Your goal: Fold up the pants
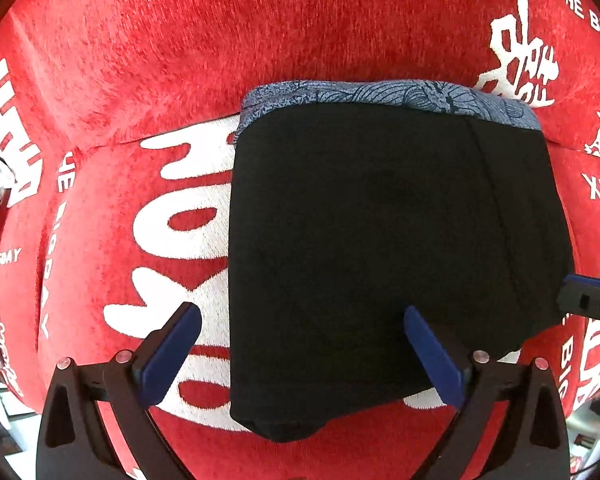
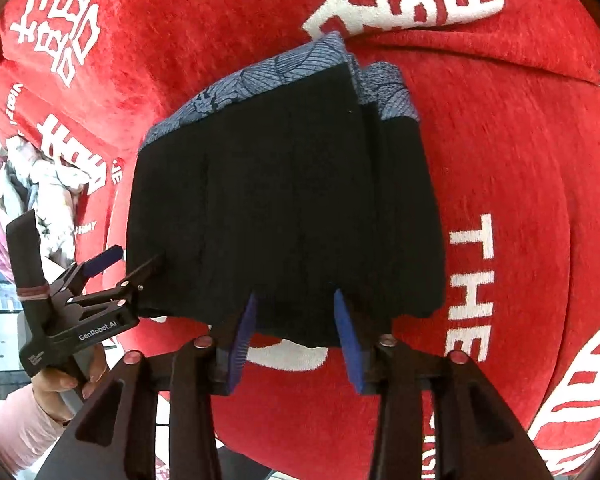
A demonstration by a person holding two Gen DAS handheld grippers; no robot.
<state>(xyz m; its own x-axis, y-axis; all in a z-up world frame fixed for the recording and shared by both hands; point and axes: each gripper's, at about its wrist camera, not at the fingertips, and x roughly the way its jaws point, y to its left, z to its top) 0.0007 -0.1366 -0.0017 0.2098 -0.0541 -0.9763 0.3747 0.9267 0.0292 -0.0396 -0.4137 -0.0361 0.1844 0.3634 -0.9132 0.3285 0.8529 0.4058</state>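
Observation:
The black pants [image 1: 380, 248] with a blue-grey patterned waistband [image 1: 380, 94] lie folded into a compact block on the red cloth [image 1: 180, 60]. They also show in the right wrist view [image 2: 284, 200]. My left gripper [image 1: 302, 320] is open, its fingers straddling the block's near left edge; it also shows in the right wrist view [image 2: 136, 256]. My right gripper [image 2: 294, 300] is open at the block's near edge, with nothing gripped; part of it shows at the right in the left wrist view [image 1: 588, 298].
The red cloth with white lettering [image 2: 500, 160] covers a soft rounded surface. A heap of crumpled light clothes [image 2: 40, 184] lies at the far left. A hand in a pink sleeve [image 2: 28, 412] holds the left gripper.

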